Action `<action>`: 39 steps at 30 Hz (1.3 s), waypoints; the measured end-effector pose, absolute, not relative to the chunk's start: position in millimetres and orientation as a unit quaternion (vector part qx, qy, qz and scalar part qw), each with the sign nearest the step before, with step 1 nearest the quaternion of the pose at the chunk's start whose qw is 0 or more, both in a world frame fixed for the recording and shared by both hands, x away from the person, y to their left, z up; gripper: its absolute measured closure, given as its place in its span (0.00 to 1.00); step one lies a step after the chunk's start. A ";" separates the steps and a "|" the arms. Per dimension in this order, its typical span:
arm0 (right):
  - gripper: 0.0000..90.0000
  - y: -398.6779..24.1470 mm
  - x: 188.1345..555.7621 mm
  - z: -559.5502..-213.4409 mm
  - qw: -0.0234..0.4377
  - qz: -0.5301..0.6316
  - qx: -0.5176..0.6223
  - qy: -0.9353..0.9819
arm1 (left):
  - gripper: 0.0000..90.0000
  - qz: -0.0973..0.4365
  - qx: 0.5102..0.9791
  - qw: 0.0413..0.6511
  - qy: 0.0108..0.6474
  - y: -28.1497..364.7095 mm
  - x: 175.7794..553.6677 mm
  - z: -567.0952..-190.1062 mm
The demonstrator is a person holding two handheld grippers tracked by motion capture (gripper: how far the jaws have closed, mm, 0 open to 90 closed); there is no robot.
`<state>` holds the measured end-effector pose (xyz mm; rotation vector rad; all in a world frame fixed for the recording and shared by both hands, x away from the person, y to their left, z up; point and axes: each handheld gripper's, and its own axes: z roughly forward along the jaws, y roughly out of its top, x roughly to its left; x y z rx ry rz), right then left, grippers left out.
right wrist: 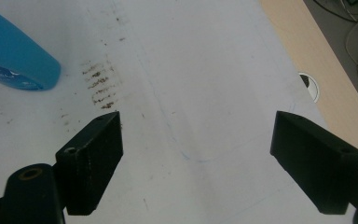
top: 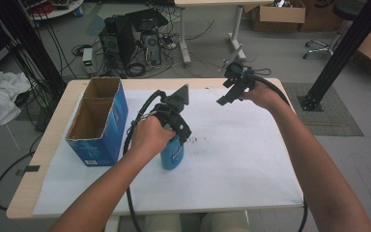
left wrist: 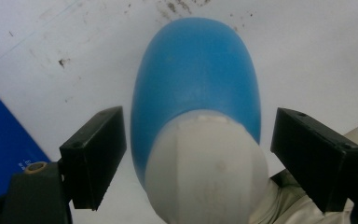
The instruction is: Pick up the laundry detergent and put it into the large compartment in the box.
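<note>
A blue bottle (top: 172,156) with a white cap (left wrist: 208,163) stands upright on the white paper near the table's middle. My left gripper (top: 178,137) hangs right over it, pointing down. Seen in the left gripper view, the left gripper (left wrist: 196,161) is open, its jaws on either side of the cap with a gap on each side of the blue body (left wrist: 196,70). My right gripper (top: 228,94) is held up over the back right of the table. It (right wrist: 196,163) is open with only paper between its jaws. The bottle (right wrist: 14,60) lies to its upper left.
An open blue cardboard box (top: 99,121) with two compartments stands left of the bottle. White paper (top: 241,154) covers the wooden table, with brown smudges (right wrist: 100,84) near the bottle. A cable hole (right wrist: 310,86) sits near the table's far edge. Cables and computers lie on the floor behind.
</note>
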<state>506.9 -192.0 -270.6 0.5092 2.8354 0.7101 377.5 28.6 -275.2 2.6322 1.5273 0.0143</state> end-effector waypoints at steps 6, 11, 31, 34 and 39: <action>0.19 -193.4 507.4 -272.1 0.086 0.238 0.172 0.952 | 0.21 0.007 0.863 0.048 0.503 28.7 378.6 -281.7; 0.19 -193.1 507.8 -272.7 0.085 0.238 0.171 0.952 | 0.21 0.007 0.864 0.048 0.501 28.7 379.2 -287.0; 0.19 -193.3 508.3 -272.7 0.085 0.238 0.171 0.952 | 0.27 0.002 0.866 0.049 0.498 27.0 380.4 -292.4; 0.19 -193.1 508.4 -272.8 0.085 0.238 0.170 0.953 | 0.28 0.004 0.865 0.049 0.499 27.4 380.4 -292.4; 0.19 -192.6 508.0 -272.8 0.085 0.238 0.170 0.952 | 0.30 0.004 0.865 0.051 0.499 27.6 380.8 -292.3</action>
